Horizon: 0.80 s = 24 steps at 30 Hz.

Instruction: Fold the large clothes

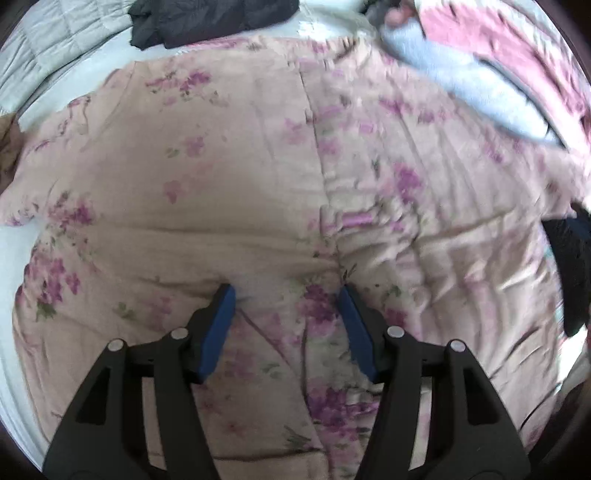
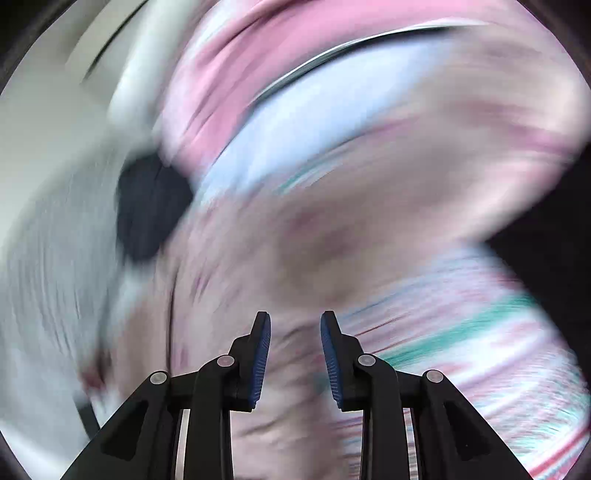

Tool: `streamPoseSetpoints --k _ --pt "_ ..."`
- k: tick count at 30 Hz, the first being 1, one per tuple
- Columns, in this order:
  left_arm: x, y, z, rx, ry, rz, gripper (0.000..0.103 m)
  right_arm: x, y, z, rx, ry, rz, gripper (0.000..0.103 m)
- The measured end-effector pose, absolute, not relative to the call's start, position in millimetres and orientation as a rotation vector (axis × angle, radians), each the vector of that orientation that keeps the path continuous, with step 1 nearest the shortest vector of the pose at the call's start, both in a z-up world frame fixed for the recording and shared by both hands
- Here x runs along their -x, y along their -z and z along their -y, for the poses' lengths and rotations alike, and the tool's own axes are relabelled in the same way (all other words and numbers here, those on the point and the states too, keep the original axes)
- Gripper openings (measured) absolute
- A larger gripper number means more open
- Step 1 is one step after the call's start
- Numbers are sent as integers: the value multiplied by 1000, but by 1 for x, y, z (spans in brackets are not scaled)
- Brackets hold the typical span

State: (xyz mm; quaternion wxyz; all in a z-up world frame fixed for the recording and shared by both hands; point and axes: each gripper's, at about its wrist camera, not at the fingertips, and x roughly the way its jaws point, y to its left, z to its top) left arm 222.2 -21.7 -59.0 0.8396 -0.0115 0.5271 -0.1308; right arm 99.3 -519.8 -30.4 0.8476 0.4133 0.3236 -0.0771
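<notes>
Floral garment [image 1: 229,177], beige-pink with purple flower print, lies spread flat across most of the left wrist frame, on a pale bed sheet [image 1: 22,258]. Left claw [image 1: 287,291] at lower centre: spread, blue pads resting at the cloth, nothing pinched. Dark clothing [image 1: 207,18] bunched at the top edge; light blue fabric [image 1: 461,85] upper right. Right wrist view heavily motion-blurred; right claw [image 2: 295,321] parted, nothing between the pads.
</notes>
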Motion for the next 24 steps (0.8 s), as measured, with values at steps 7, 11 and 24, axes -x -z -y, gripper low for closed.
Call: streamPoseSetpoints --k 7,11,24 --pt "-213 70 49 33 395 -1138 64 -68 14 607 -975 326 -402 62" --pt "-206 82 64 -58 357 -1127 68 -101 20 632 -913 490 -501 53" --pt "-220 40 8 218 346 -1071 68 -162 -130 502 -465 412 -366 11"
